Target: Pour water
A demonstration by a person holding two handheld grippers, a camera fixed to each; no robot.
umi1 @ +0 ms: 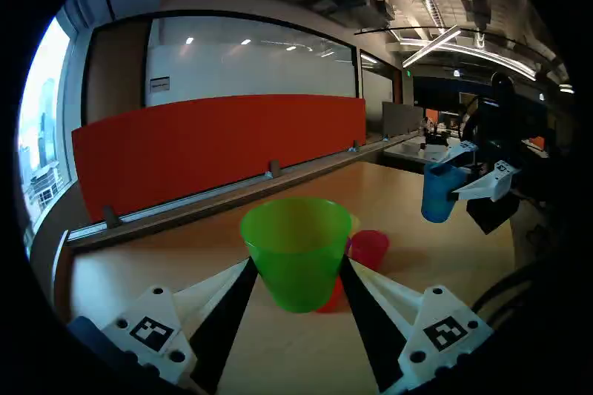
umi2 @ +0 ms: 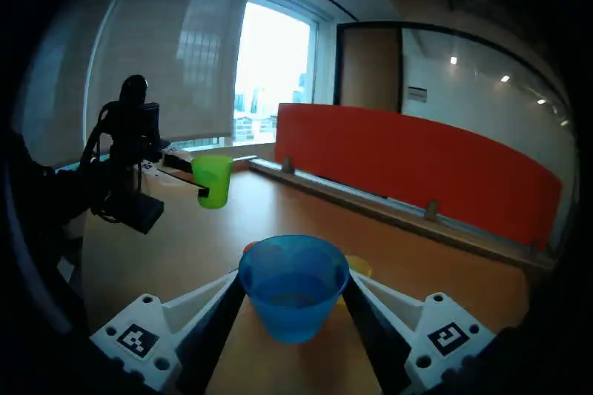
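Left gripper (umi1: 296, 263) clamps green cup (umi1: 296, 243); right gripper (umi2: 294, 280) clamps blue cup (umi2: 293, 306); wooden desk (umi1: 445, 261) below, red partition (umi1: 222, 143) behind, window (umi2: 270, 69) bright.

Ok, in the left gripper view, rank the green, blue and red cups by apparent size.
Largest: green cup, nearest the camera.
Then blue cup, farther off.
Then red cup, partly hidden; those two look close.
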